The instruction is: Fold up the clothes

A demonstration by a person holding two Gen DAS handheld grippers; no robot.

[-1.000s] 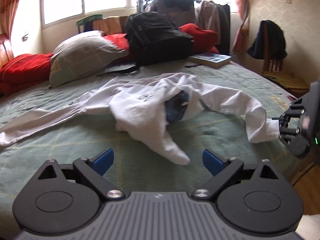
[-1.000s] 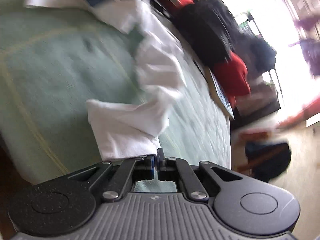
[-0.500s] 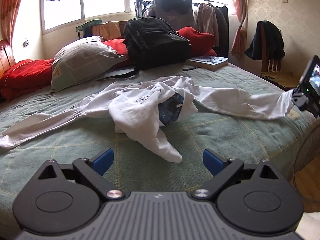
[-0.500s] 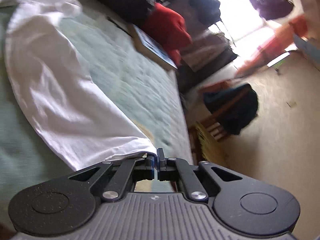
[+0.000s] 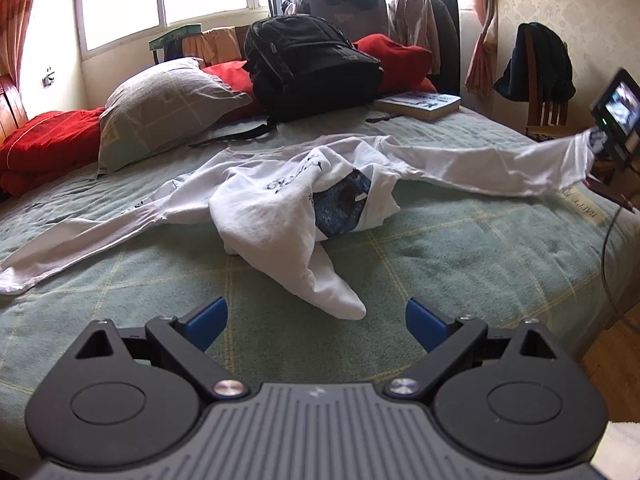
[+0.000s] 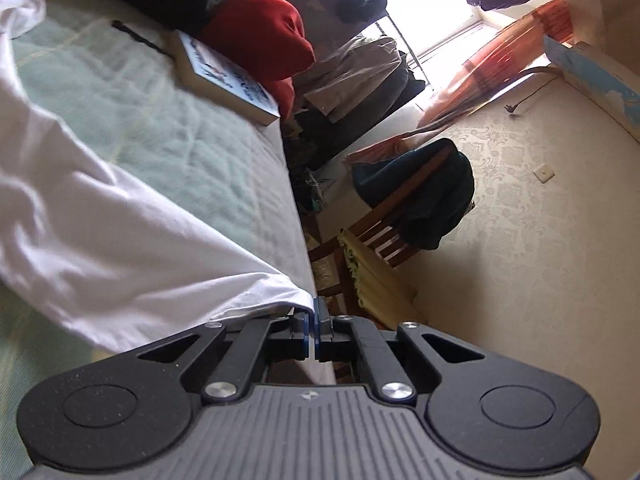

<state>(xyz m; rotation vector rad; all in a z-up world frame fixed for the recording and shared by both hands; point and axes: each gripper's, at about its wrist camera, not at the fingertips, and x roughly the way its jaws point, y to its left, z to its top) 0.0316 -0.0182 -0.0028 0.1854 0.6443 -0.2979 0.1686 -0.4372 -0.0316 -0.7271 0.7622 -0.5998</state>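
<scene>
Your bed, spread with a green checked cover, carries the white shirt in a rumpled heap at its middle.

Your left gripper hovers low over the near edge with its blue pads spread wide and nothing between them. Your right gripper has its pads pressed together on the cuff of one sleeve — that sleeve stretches out taut to the right edge of the bed. The other sleeve trails left, its end cut off by the frame. Under the folds a dark blue print is only partly visible, and the lettering is too creased to read. Behind lie a black backpack, a grey pillow and a book.
</scene>
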